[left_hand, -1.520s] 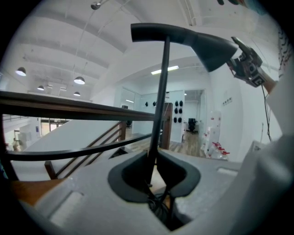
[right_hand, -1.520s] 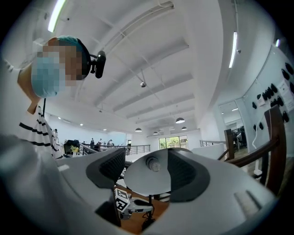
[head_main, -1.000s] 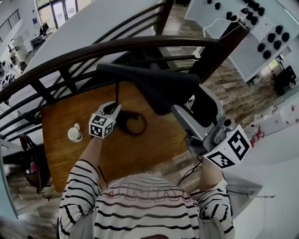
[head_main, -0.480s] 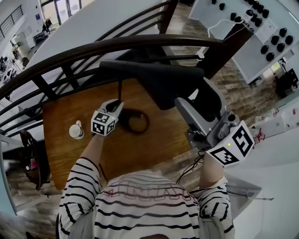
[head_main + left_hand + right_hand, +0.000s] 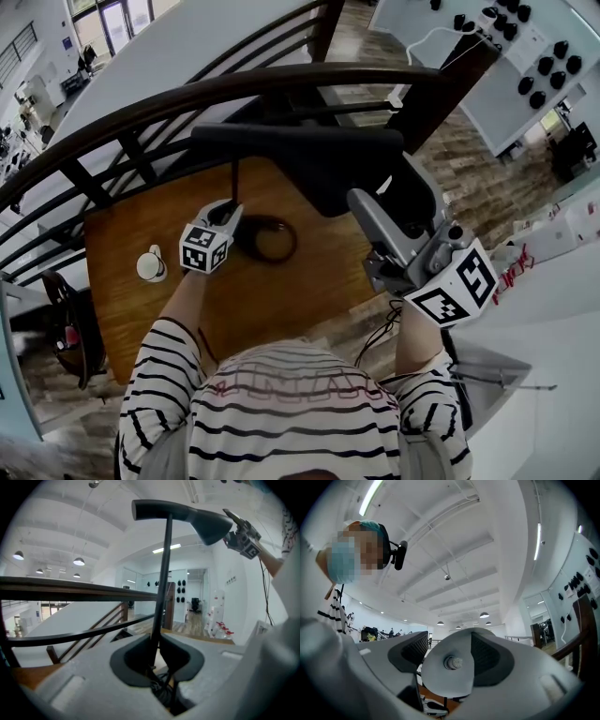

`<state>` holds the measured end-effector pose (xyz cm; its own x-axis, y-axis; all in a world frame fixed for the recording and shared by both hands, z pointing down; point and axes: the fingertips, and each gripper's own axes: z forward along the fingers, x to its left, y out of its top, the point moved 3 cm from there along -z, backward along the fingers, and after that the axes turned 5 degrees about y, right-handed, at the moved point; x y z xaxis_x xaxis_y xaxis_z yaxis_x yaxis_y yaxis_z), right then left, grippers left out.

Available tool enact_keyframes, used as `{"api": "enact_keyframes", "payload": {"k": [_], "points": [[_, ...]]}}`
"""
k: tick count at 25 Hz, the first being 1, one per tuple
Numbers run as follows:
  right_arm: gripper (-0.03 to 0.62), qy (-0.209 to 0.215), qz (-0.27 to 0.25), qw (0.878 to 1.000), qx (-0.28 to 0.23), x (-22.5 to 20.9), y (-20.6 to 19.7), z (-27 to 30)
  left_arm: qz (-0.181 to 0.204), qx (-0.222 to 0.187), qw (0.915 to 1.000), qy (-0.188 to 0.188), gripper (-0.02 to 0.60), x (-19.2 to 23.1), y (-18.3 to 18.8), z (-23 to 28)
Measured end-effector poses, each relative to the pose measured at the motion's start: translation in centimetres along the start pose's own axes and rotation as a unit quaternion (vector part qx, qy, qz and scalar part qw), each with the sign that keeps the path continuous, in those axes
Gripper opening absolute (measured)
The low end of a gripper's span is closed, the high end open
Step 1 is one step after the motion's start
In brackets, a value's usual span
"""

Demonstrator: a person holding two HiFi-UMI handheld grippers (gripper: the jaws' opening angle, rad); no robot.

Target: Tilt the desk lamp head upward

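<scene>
1. The right gripper (image 5: 358, 202) has its jaws closed on the open end of the lamp's head (image 5: 309, 159). In its own view the white inside of the shade fills the gap between the pads.
2. Compared with a second ago, this gripper has turned a little and its marker cube sits slightly higher and further in. The gripped end of the head seems barely raised, so the tilt looks only just begun.
3. The left gripper (image 5: 232, 208) is clamped narrowly on the thin stem (image 5: 234, 183), low down, and has not shifted. It appears to steady the lamp.
4. The head hangs roughly level above the table (image 5: 281, 300), over its far edge by the railing (image 5: 187, 103).
5. The base (image 5: 267, 239) rests mid-table, towards the far edge, where it was before. A small white object (image 5: 150, 265) stands near the left edge.
</scene>
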<state>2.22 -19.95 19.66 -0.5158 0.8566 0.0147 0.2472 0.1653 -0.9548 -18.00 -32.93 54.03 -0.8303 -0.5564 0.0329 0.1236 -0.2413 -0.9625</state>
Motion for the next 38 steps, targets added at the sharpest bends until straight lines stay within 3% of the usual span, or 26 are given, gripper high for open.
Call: {"api": "enact_keyframes", "payload": {"k": [15,21,30,38], "points": [[0.278,-0.018,0.025,0.999,-0.015,1.9,-0.3,-5.0,0.008,0.024,0.9995,0.021,0.069,-1.6,-0.1,-0.5],[0.276,-0.038,0.045,0.998,-0.02,1.9,-0.9,-8.8,0.022,0.04,0.9985,0.032,0.163,-3.4,-0.2,-1.4],[0.259,-0.049,0.084,0.995,-0.017,1.9,-3.8,-11.7,0.028,-0.014,0.9972,0.068,0.173,-6.0,1.0,-5.2],[0.218,-0.05,0.136,0.989,-0.001,1.3,-8.1,-13.4,0.022,-0.042,0.9961,0.074,0.17,-9.4,1.3,-7.5]]}}
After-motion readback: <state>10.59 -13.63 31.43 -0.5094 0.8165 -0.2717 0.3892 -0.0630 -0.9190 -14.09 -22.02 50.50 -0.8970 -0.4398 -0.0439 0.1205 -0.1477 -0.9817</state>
